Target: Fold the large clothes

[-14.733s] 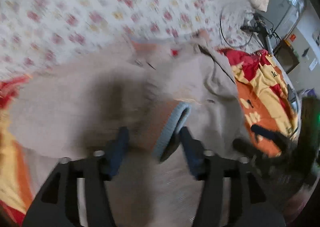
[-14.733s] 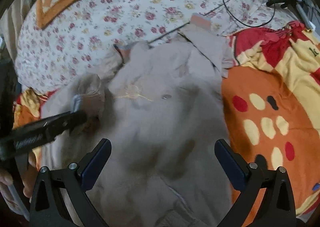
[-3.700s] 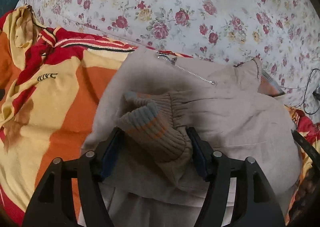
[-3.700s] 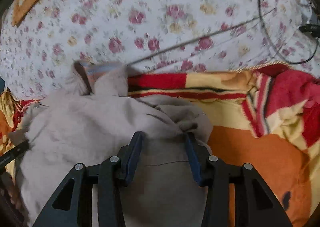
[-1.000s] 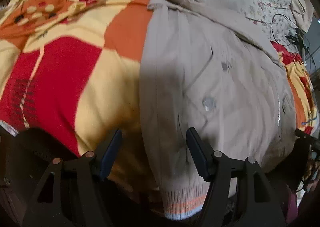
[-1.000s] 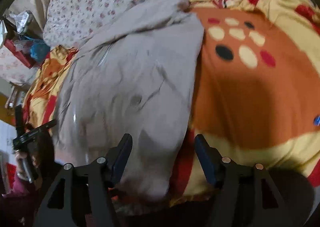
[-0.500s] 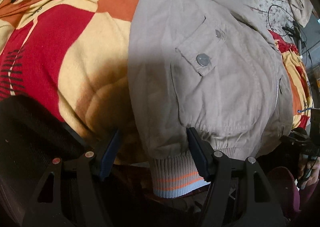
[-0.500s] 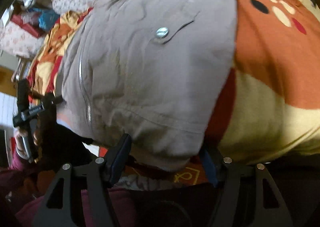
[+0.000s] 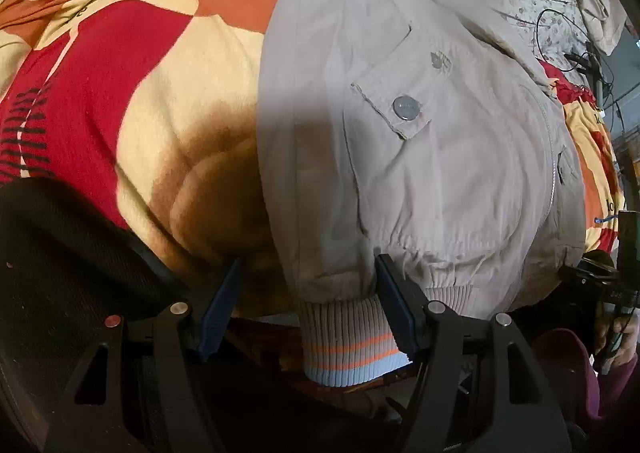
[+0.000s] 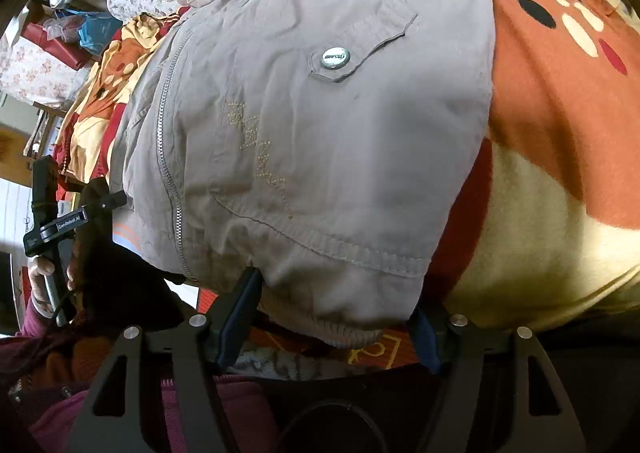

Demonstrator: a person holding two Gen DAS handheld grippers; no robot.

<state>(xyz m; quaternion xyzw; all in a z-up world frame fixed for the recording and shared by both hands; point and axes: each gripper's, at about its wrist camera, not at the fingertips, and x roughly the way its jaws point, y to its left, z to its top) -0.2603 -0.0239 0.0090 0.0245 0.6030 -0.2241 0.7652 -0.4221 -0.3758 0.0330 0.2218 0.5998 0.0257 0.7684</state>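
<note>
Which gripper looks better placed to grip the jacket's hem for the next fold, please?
Probably the left gripper: the striped hem hangs between its open fingers. The right gripper faces bunched fabric.

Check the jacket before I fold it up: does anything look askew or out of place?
The beige jacket lies fairly flat, zipped, but its striped ribbed hem hangs over the bed's near edge, off the blanket.

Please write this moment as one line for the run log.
step: approach hem | left gripper: open, around ribbed hem | right gripper: open, at jacket bottom edge | blanket under jacket
</note>
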